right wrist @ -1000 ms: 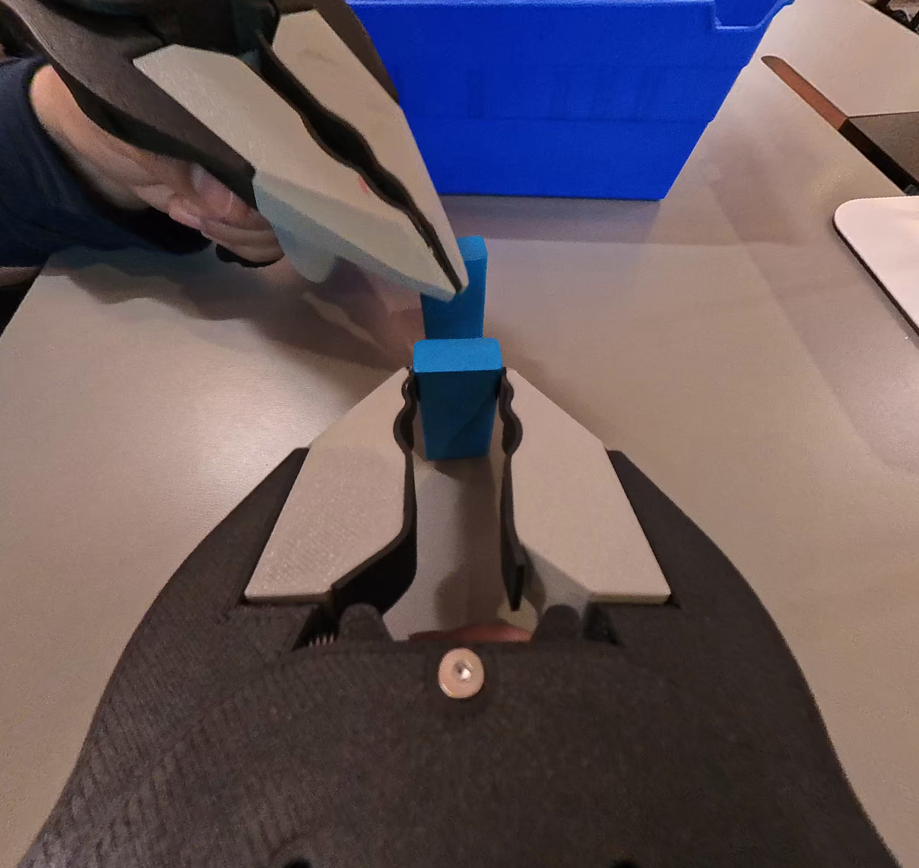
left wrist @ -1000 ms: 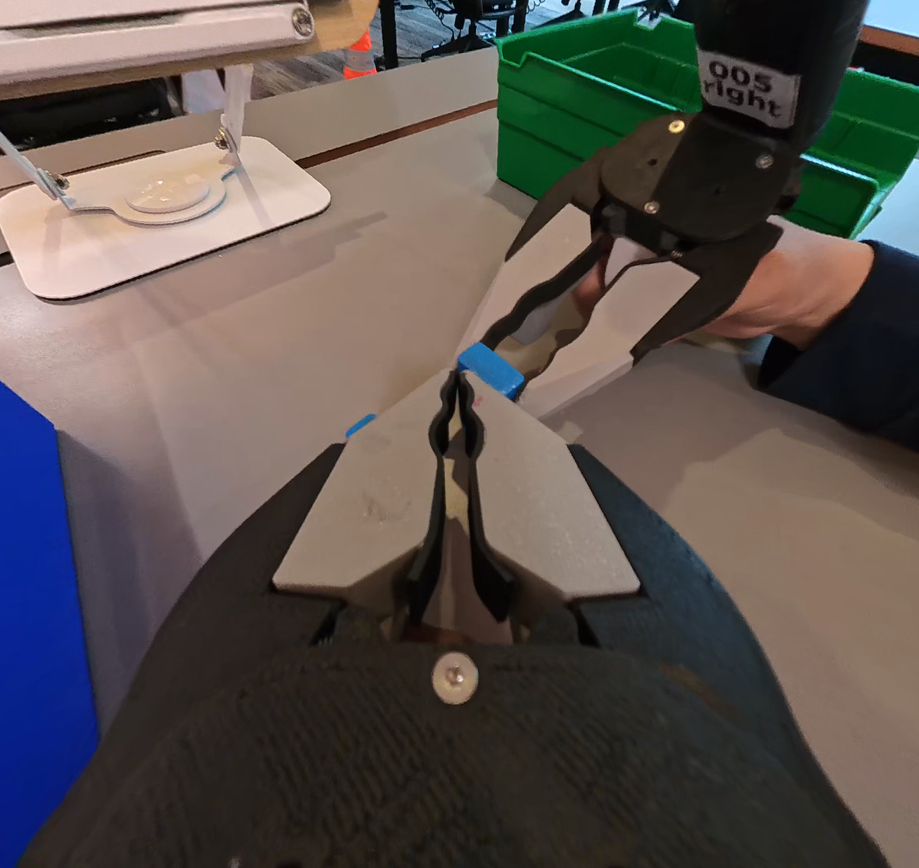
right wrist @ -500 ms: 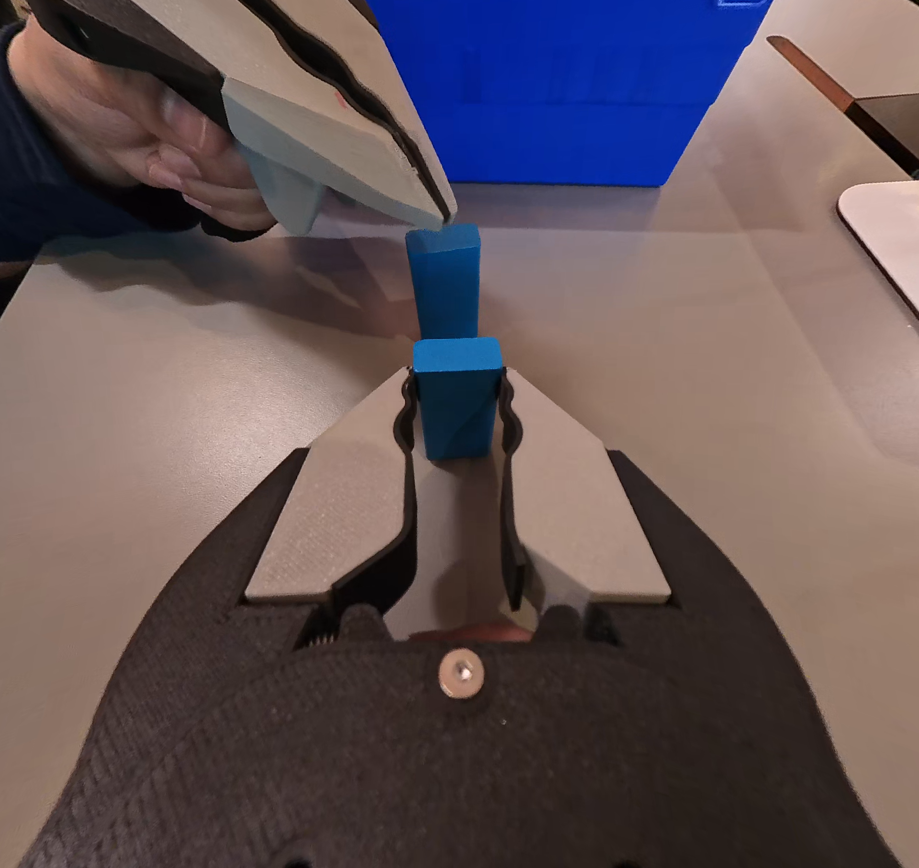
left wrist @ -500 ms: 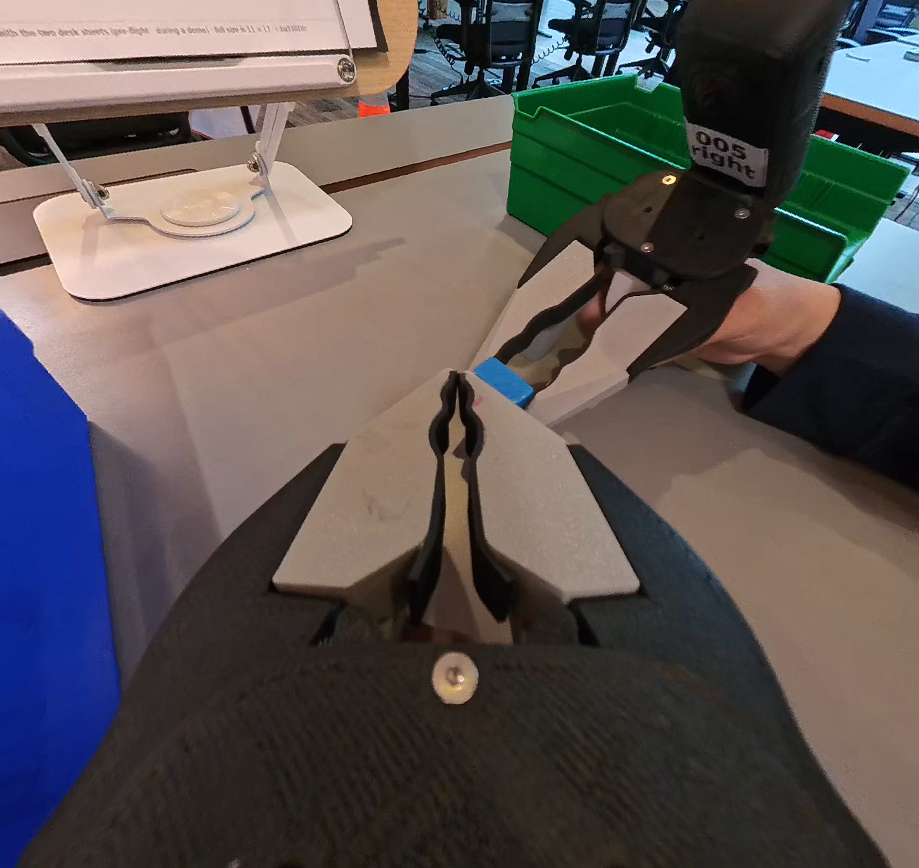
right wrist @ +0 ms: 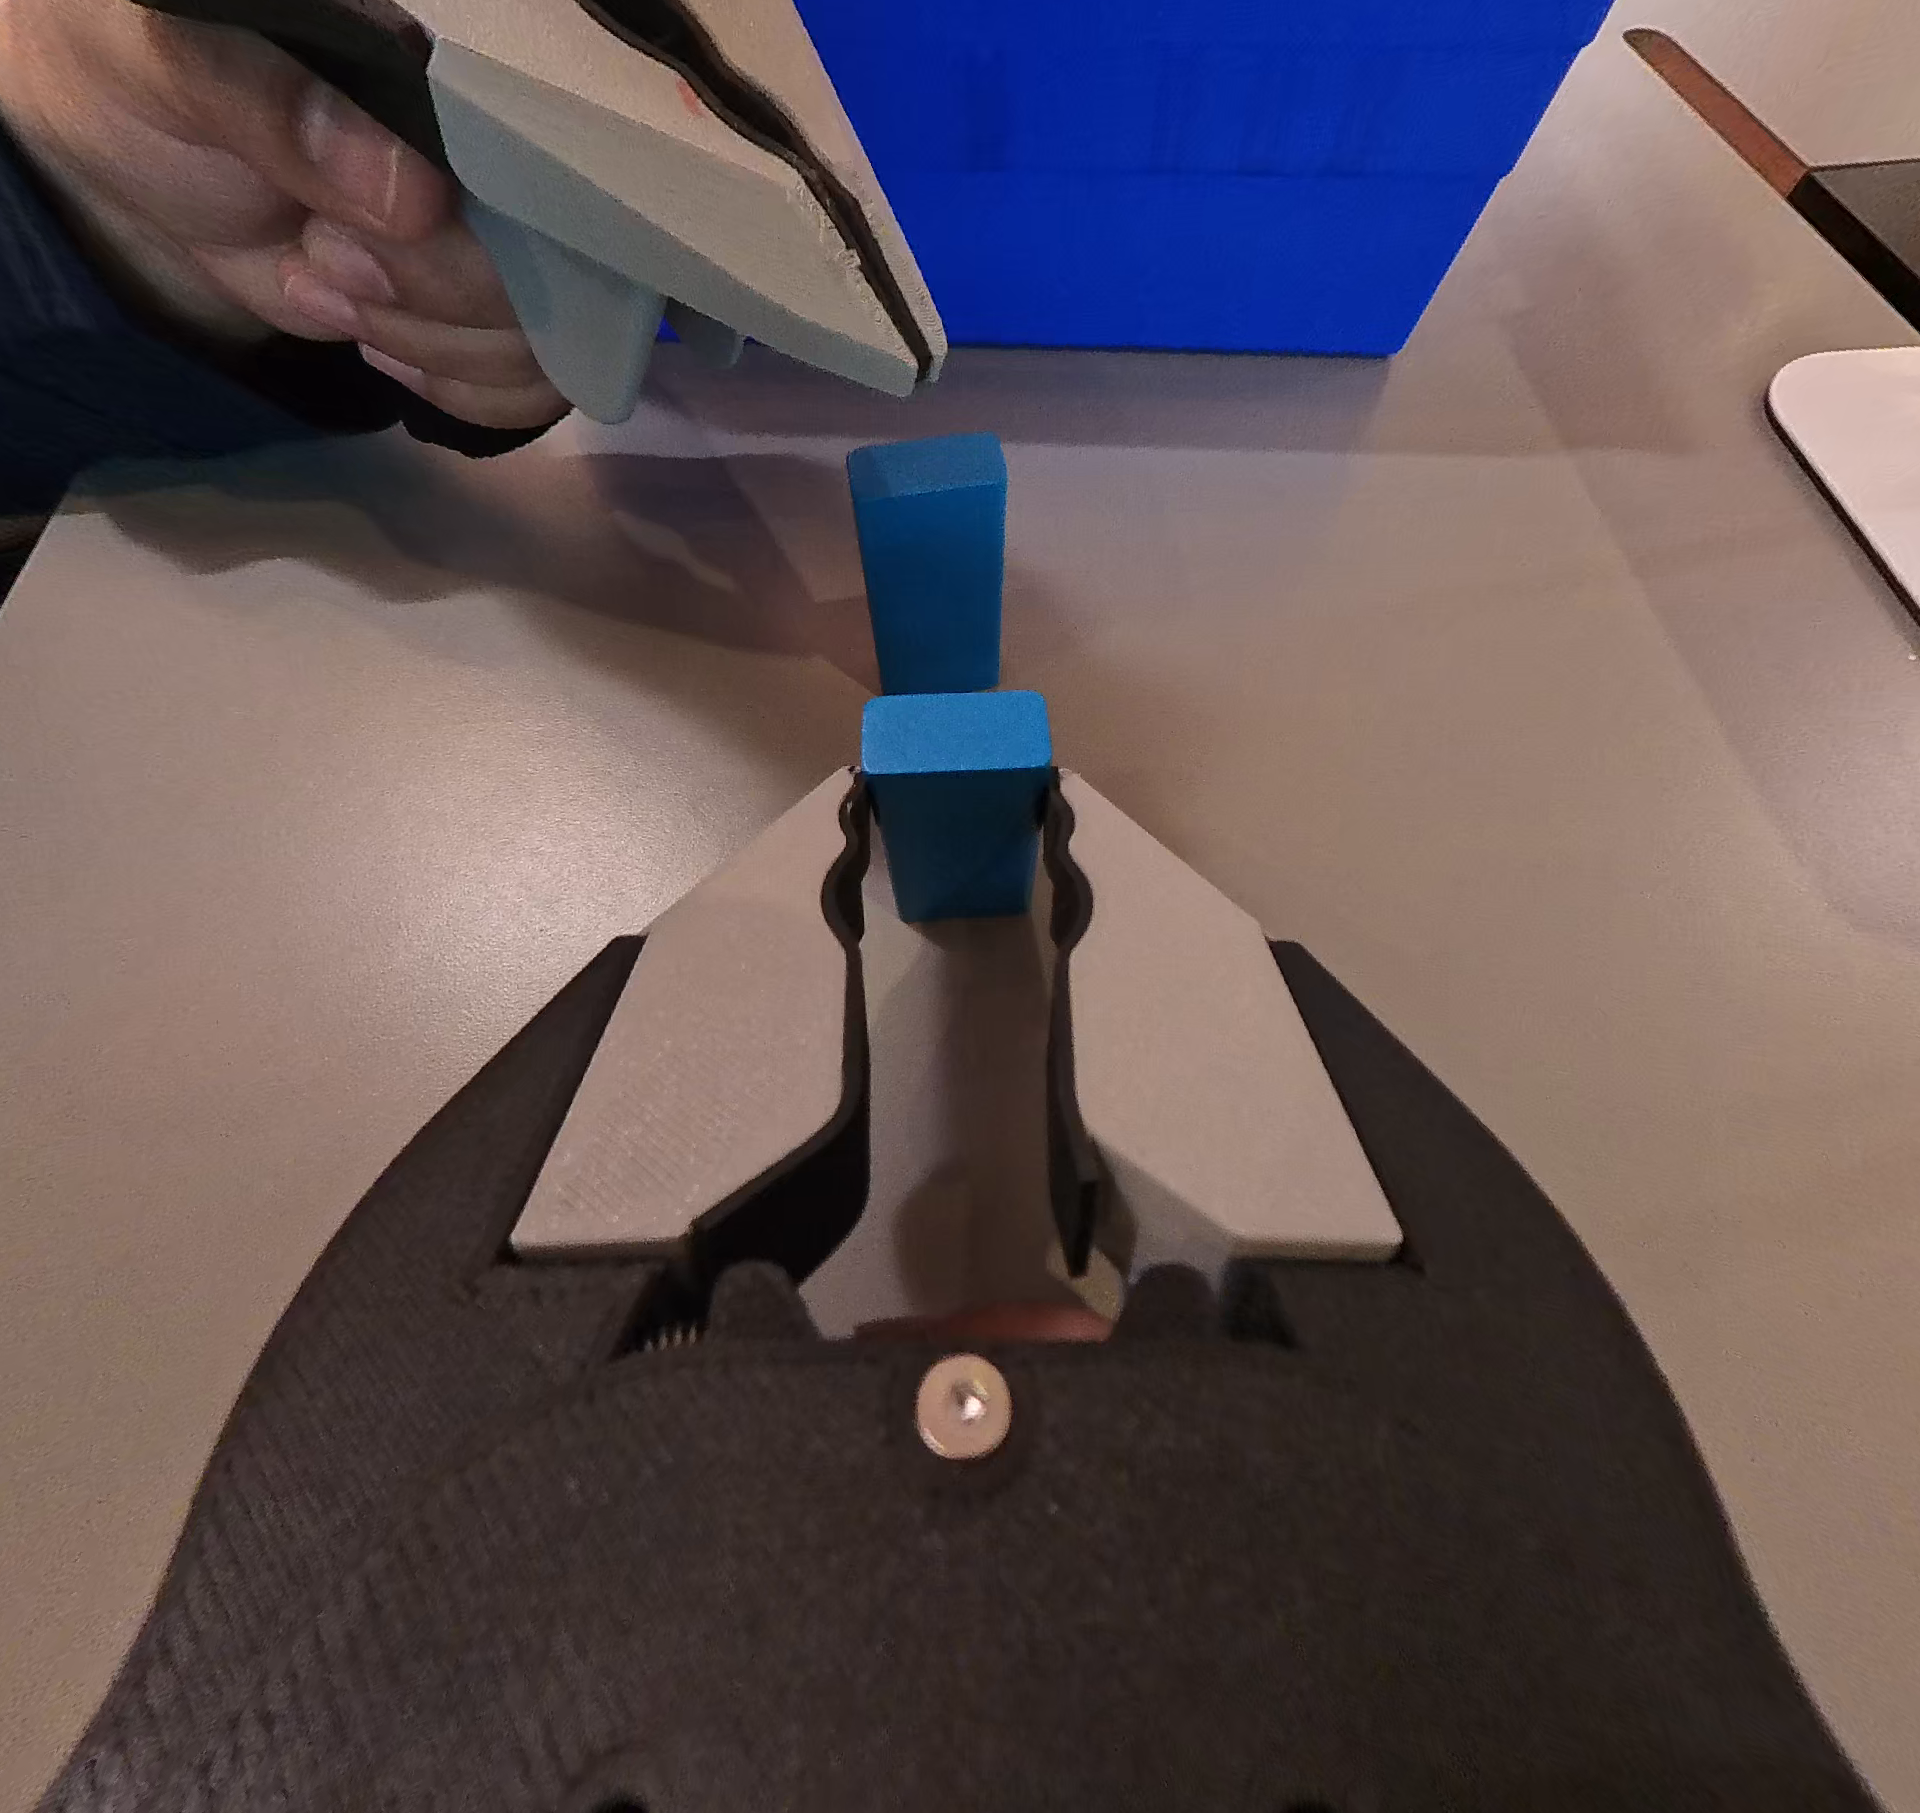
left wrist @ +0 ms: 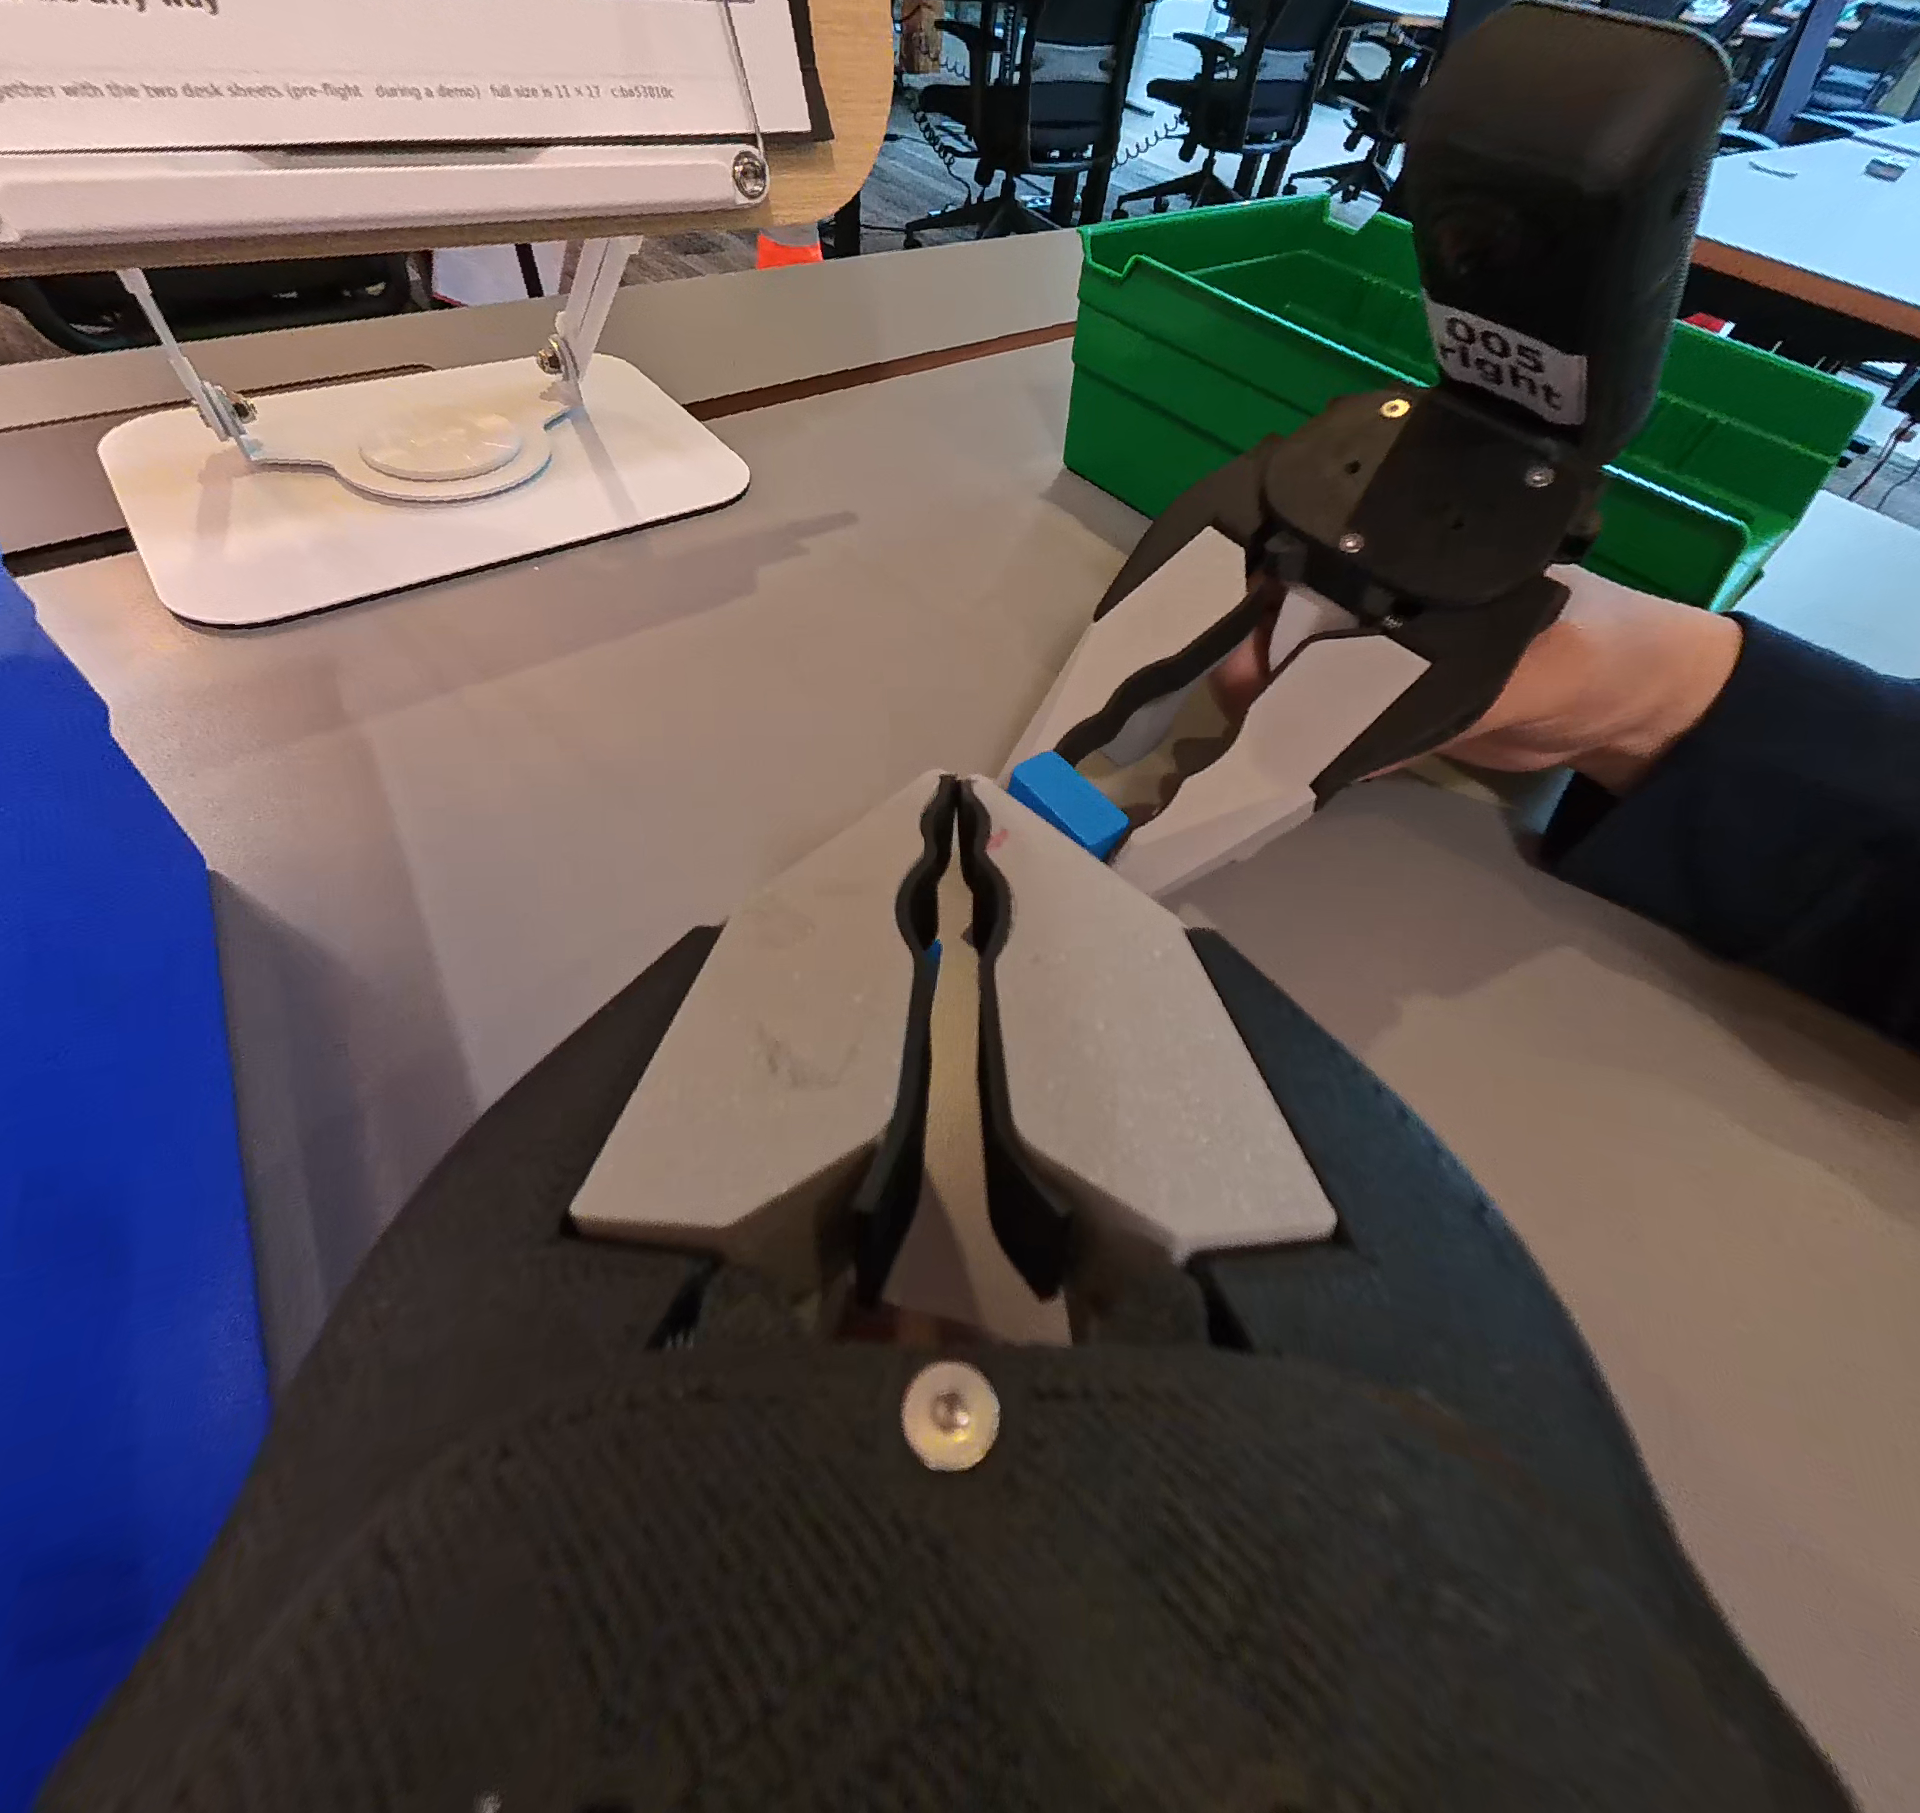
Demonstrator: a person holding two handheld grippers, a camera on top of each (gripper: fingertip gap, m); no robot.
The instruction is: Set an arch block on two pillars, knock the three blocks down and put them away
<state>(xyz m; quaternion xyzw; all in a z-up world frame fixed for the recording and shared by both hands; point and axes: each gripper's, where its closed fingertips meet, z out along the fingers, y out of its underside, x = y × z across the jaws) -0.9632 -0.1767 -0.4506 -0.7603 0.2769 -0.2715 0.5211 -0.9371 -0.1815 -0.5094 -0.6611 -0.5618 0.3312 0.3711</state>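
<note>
The large blue plastic bin (right wrist: 1143,153) waits at 12 o'clock, probably for putting the blocks away. At 1 o'clock above the far upright blue wooden pillar (right wrist: 928,568), the left gripper (right wrist: 920,366) hangs clenched on nothing. The right gripper (right wrist: 956,807) grasps the near matte blue pillar (right wrist: 956,787), seemingly to stand it nearby.

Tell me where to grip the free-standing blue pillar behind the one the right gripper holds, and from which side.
Grip the far pillar across its two narrow side faces, near the top, coming from above. It stands upright and alone on the table, its top clear. The left gripper, shut just above it, is probably best placed.
</note>
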